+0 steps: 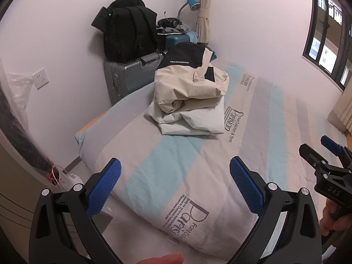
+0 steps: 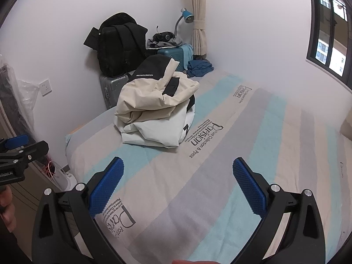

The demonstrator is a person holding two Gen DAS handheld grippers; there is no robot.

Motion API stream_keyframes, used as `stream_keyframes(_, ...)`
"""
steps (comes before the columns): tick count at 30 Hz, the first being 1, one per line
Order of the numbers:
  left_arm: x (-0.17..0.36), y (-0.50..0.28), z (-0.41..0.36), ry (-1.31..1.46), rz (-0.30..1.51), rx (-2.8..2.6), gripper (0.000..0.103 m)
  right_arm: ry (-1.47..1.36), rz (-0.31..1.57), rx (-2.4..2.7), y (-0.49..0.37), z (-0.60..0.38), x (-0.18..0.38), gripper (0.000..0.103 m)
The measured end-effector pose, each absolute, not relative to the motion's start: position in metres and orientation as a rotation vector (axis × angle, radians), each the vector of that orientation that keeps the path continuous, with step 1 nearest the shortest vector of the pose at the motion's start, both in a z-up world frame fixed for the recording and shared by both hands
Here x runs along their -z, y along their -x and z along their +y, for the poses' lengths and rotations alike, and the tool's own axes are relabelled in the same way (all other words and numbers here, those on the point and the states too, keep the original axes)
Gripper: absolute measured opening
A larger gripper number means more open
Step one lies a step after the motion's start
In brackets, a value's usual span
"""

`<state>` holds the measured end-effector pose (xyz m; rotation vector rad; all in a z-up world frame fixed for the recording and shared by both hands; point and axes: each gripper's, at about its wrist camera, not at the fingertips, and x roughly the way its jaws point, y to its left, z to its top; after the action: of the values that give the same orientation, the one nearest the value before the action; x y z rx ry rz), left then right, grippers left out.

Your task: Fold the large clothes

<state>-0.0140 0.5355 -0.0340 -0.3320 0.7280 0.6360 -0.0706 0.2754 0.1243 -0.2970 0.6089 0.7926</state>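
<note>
Lying ahead on the bed (image 2: 253, 154), the folded jackets (image 2: 154, 112) seem roughly equidistant from the left gripper (image 1: 176, 189) and right gripper (image 2: 178, 187), jaws spread empty.

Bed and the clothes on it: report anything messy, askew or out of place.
The beige-and-black jacket is slumped in a loose heap on a folded white garment, not laid flat. A blue garment lies crumpled at the bed's far corner by the teal suitcase. Both tools, left and right, are open and empty.

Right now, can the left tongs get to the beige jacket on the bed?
Probably yes. The left tongs are open and empty, and only bare bedcover lies between them and the jacket; nothing blocks the way.
</note>
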Motion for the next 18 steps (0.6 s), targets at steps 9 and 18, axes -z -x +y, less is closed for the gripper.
stream_keyframes(9, 0.0361, 0.0137, 0.5332, 0.331, 0.732, -0.639, 0.097, 0.298, 0.605, -0.787, 0.0681, 0.2749, -0.1239, 0.096)
stream_keyframes(18, 0.0389, 0.0118, 0.5382, 0.332, 0.739, -0.636, 0.097, 0.298, 0.604, -0.787, 0.0681, 0.2754, -0.1236, 0.096)
